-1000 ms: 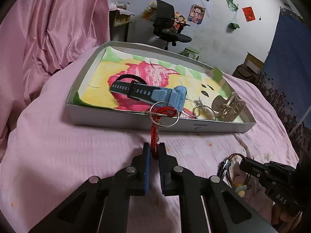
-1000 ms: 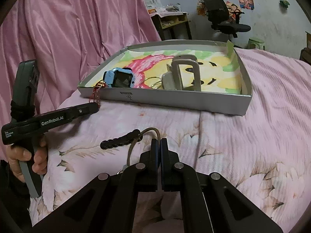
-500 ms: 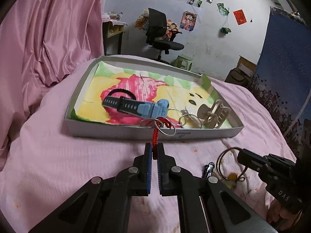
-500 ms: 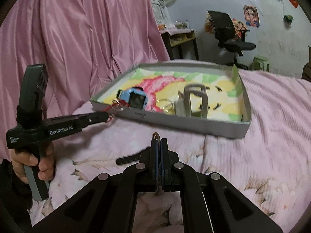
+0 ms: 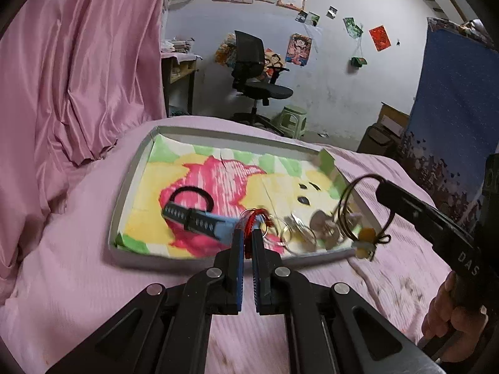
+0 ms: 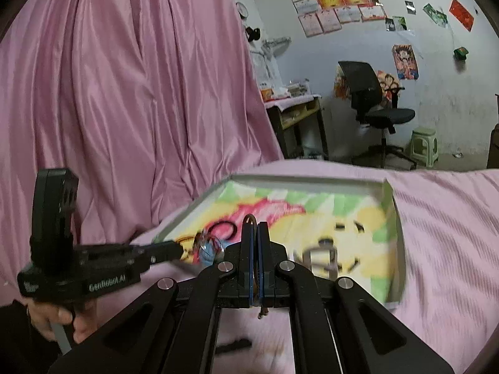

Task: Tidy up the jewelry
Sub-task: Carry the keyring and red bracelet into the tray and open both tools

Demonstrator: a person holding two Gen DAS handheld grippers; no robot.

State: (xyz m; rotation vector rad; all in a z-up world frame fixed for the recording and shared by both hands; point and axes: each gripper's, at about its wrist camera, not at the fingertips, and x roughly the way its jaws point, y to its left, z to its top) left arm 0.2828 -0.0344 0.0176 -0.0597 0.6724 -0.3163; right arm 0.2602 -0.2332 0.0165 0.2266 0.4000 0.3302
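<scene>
My left gripper (image 5: 248, 234) is shut on a red beaded charm with a metal ring (image 5: 253, 218), held over the front edge of the grey tray (image 5: 124, 193). In the tray lie a blue watch (image 5: 199, 224), a black hair tie (image 5: 193, 194), metal rings (image 5: 293, 233) and a beige hair clip (image 5: 324, 227). From the right, my right gripper (image 5: 382, 188) hangs over the tray's right end, shut on a brown cord loop (image 5: 346, 212) with a yellow charm (image 5: 365, 237). In the right wrist view the right gripper (image 6: 254, 226) pinches the cord (image 6: 251, 218), and the left gripper (image 6: 179, 247) reaches the tray (image 6: 312, 181).
The tray sits on a pink bed sheet (image 5: 68, 274) beside a pink curtain (image 5: 62, 78). A black beaded item (image 6: 234, 346) lies on the bed near me. A hand (image 5: 452, 327) holds the right gripper. An office chair (image 5: 252, 74) and a green stool (image 5: 293, 118) stand behind.
Both grippers have risen and moved forward over the tray. The right one has lifted the cord loop with its yellow charm off the bed; the left still holds the red charm.
</scene>
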